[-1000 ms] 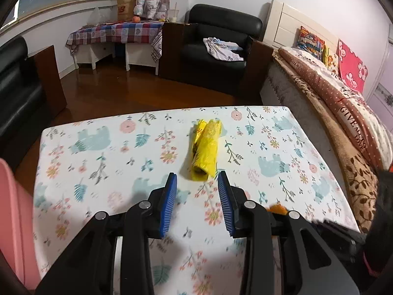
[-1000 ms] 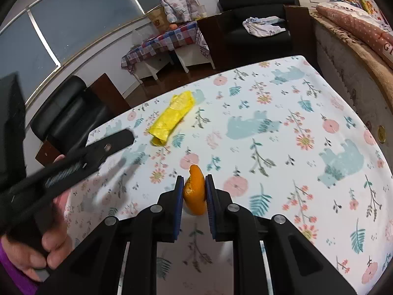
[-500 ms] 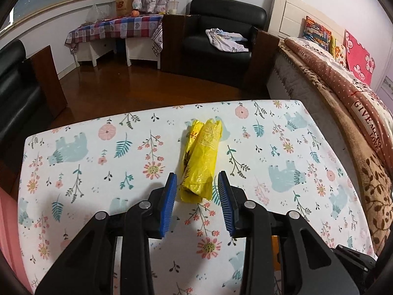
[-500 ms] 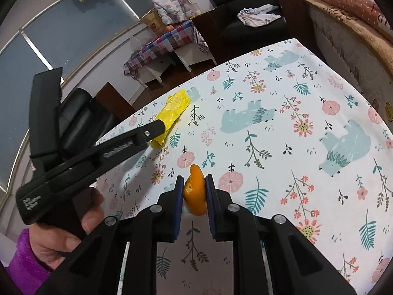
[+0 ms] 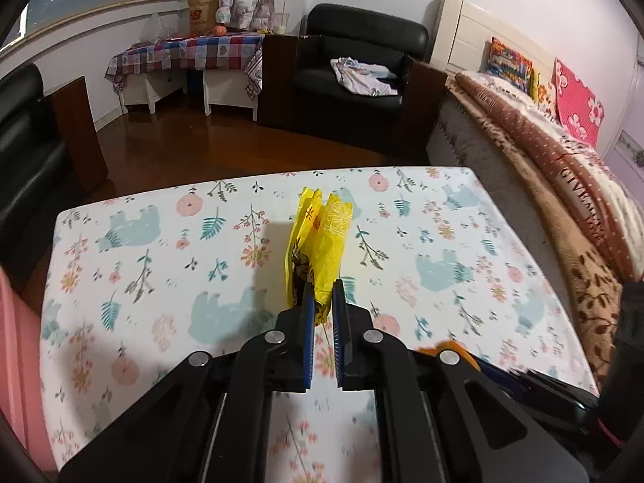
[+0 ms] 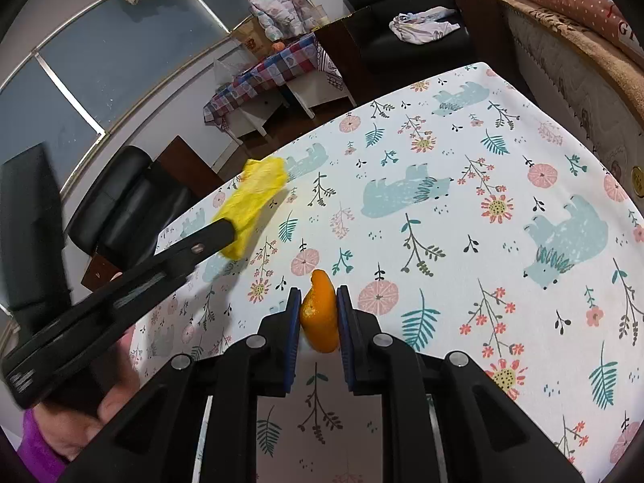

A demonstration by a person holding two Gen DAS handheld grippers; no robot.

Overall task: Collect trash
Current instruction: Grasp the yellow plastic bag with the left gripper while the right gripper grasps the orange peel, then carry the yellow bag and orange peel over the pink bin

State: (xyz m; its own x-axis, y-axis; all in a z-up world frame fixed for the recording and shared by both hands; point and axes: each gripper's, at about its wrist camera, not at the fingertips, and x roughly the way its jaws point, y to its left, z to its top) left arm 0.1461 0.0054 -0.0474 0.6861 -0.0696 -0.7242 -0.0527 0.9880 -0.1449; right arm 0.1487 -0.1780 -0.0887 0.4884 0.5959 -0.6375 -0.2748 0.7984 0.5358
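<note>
A crumpled yellow plastic bag (image 5: 320, 241) lies on the table with the floral, bear-printed cloth (image 5: 161, 249). My left gripper (image 5: 322, 294) is shut on the bag's near end, which is pinched between the blue pads. The right wrist view shows the same yellow bag (image 6: 255, 201) at the tip of the left gripper's black arm, with a hand in a purple sleeve behind it. My right gripper (image 6: 318, 302) is shut on a piece of orange peel (image 6: 320, 318), held just above the cloth. That orange peel (image 5: 440, 348) also peeks out at the left view's lower right.
A bed with brown blankets (image 5: 563, 169) runs along the table's right side. Black armchairs (image 5: 358, 64) and a checked side table (image 5: 189, 52) stand beyond the far edge, over dark wooden floor. Something pink (image 5: 16, 342) borders the table's left edge.
The left gripper moved forward over the yellow bag and its jaws closed on the bag's near end. The right gripper kept its hold on the orange peel.
</note>
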